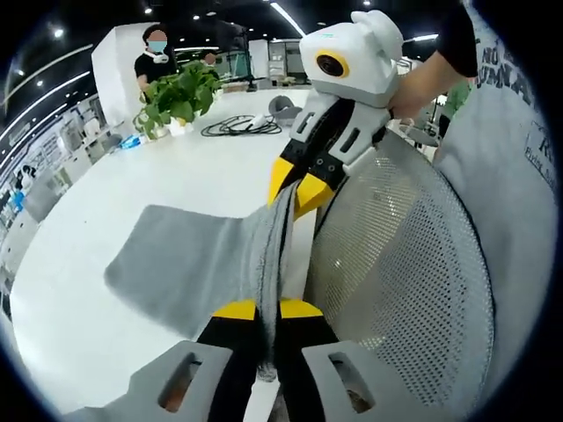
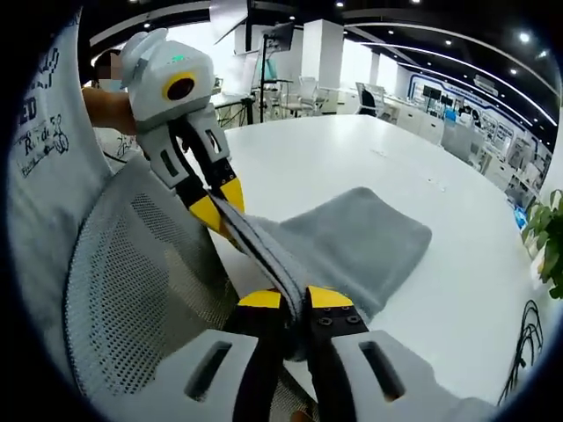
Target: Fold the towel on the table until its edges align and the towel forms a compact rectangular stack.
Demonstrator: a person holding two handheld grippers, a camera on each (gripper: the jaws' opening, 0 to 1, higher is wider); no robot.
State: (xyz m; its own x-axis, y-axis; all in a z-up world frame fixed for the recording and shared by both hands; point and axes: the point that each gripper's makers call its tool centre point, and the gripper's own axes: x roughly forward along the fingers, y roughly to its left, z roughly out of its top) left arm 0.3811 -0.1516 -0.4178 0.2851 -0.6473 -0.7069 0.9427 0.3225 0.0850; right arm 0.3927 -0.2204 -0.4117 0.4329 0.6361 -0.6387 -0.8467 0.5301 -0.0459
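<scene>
1. One grey towel (image 1: 189,264) is the thing at work: in the left gripper view it spreads over the white surface (image 1: 176,176) at centre left, one edge lifted off and drawn taut toward the lower middle of the frame.
2. Left tongs (image 1: 268,309) rise from the bottom of that view, clenched on the lifted towel edge, the cloth running down between the yellow tips.
3. Right tongs (image 1: 295,189) come in at upper centre of the same view, gripping the far end of the same raised edge.
4. In the right gripper view the towel (image 2: 361,242) lies at centre right on the surface (image 2: 387,158), its gathered edge stretched as a band from the lower middle up to the left.
5. There the right tongs (image 2: 295,299) clamp that band at the bottom, and the left tongs (image 2: 215,207) hold its other end at upper left.
6. A mesh chair back (image 1: 405,264) stands at the right of the left gripper view, at the left (image 2: 132,290) of the other.
7. A potted plant (image 1: 176,97) and a coil of black cable (image 1: 242,126) sit in the upper left of the left gripper view, with a person standing behind; in the right gripper view leaves (image 2: 550,237) show at the right edge.
</scene>
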